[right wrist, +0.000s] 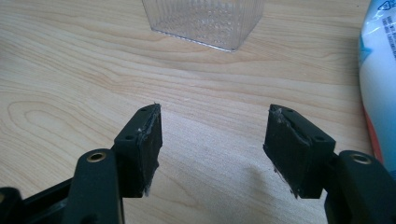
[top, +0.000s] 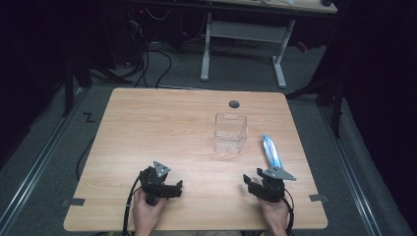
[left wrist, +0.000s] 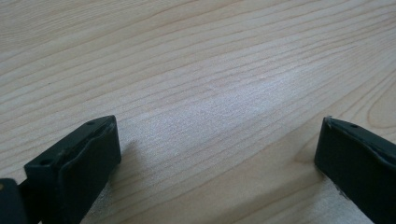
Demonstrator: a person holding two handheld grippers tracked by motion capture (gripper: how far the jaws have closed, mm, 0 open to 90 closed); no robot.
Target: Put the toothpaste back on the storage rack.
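Observation:
A clear plastic box stands upright on the wooden table, right of centre. To its right lies a blue and white tube, lengthways. My right gripper rests near the front edge, just short of the tube's near end, open with nothing between its jaws. In the right gripper view the gripper faces the clear box, and the tube runs along the right edge. My left gripper sits at the front left, open over bare wood.
A round cable hole sits near the table's far edge. Beyond the table stand a white desk frame and loose cables on the floor. Tape marks stick out at the table's front corners.

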